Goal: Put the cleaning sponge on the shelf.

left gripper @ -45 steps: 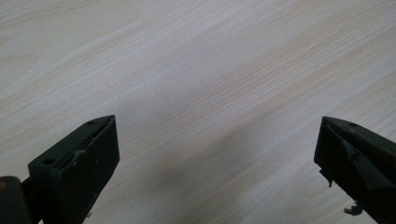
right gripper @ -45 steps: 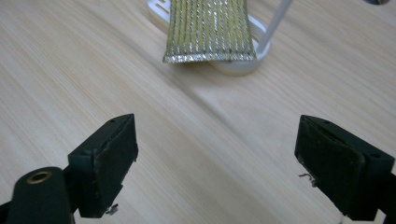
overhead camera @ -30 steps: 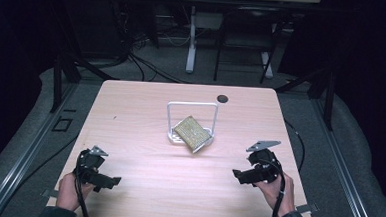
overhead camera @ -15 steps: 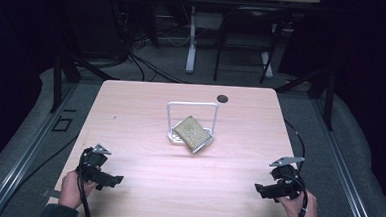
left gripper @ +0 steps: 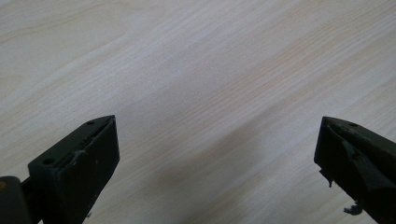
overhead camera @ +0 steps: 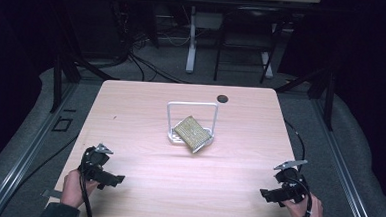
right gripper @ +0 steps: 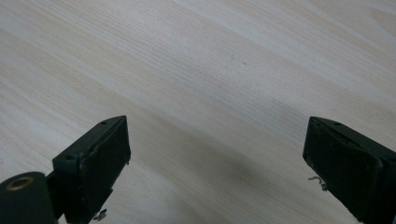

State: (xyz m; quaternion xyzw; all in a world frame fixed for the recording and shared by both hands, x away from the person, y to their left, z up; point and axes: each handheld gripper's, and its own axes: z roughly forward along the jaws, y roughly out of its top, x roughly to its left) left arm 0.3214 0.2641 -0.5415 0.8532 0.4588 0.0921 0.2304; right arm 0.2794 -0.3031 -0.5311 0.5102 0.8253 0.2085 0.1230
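Both grippers are sitting released over bare wooden table (overhead camera: 146, 111): left gripper (overhead camera: 119, 177) near-left, right gripper (overhead camera: 264, 194), jaws just widening, near-right, sponge (overhead camera: 193, 132) well apart.

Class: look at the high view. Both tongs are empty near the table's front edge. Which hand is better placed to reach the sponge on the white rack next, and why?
Left, narrowly. The left tongs sit farther up the table, nearer the sponge on the rack; the right tongs sit back at the front corner.
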